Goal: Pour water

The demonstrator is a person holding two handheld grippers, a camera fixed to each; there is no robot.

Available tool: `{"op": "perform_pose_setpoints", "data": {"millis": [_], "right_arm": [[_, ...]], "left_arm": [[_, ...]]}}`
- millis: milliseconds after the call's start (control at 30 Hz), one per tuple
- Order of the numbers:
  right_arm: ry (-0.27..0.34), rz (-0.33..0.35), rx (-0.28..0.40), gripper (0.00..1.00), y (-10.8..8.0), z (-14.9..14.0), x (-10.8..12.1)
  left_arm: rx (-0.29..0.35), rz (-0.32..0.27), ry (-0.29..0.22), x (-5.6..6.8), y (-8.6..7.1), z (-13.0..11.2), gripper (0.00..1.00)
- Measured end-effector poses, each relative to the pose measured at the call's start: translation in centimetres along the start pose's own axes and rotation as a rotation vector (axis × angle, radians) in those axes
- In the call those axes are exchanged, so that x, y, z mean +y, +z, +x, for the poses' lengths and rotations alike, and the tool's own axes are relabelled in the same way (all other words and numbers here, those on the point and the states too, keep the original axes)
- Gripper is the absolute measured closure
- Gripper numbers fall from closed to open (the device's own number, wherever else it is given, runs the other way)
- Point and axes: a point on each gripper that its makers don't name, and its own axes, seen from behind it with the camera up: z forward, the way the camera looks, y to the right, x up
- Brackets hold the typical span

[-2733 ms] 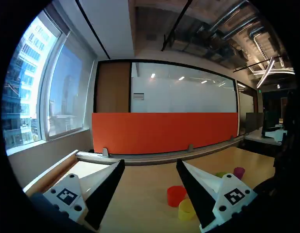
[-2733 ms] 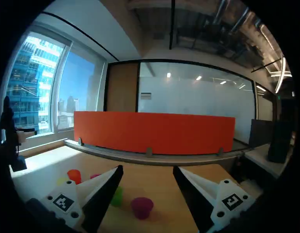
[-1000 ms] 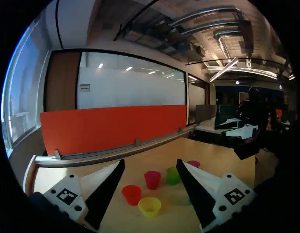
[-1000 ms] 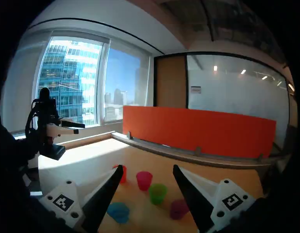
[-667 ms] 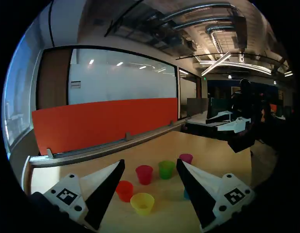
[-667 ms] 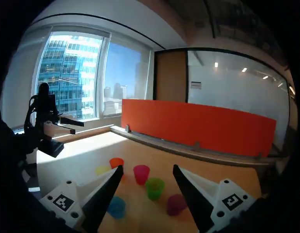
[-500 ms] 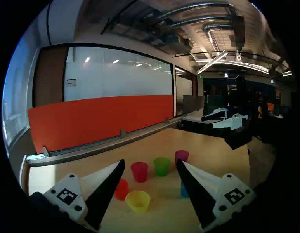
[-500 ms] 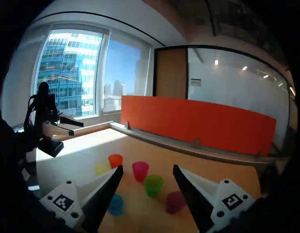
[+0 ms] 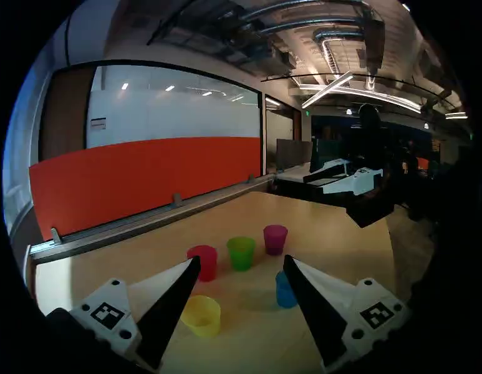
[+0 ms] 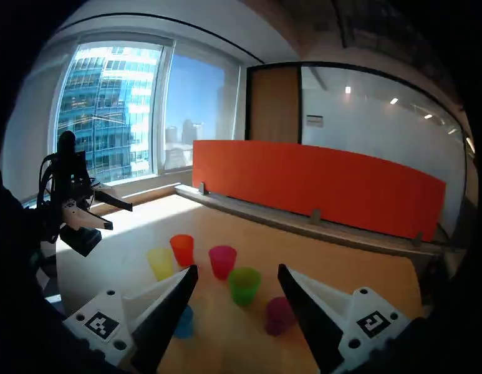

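Observation:
Several small coloured cups stand close together on a wooden table (image 9: 340,230). In the left gripper view I see a yellow cup (image 9: 202,316), a red-pink cup (image 9: 205,262), a green cup (image 9: 241,252), a purple cup (image 9: 275,239) and a blue cup (image 9: 284,290). My left gripper (image 9: 241,258) is open and empty above them. The right gripper (image 9: 348,182) hovers farther off at the right. In the right gripper view the yellow cup (image 10: 159,262), an orange cup (image 10: 183,249), the pink cup (image 10: 222,260), green cup (image 10: 244,285), purple cup (image 10: 279,315) and blue cup (image 10: 184,321) lie ahead of my open right gripper (image 10: 237,268). The left gripper (image 10: 85,209) hangs at the left.
An orange divider panel (image 10: 315,187) on a metal rail runs along the table's far edge. Tall windows (image 10: 110,112) stand to one side. Other desks (image 9: 303,177) and dark office space lie beyond the table's end. The table (image 10: 353,274) has bare wood around the cups.
Both views have swung toward the middle of the table, bringing the group of cups into view between the fingers. Each gripper now sees the other. Both stayed open.

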Motion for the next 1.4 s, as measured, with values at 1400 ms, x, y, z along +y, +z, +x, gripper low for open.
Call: {"op": "perform_pose_setpoints", "data": {"millis": [1400], "right_arm": [[-0.001, 0.017, -0.092, 0.00, 4.6, -4.4, 1.7]], "left_arm": [[-0.160, -0.184, 0.058, 6.6, 6.6, -8.9, 0.01]]}}
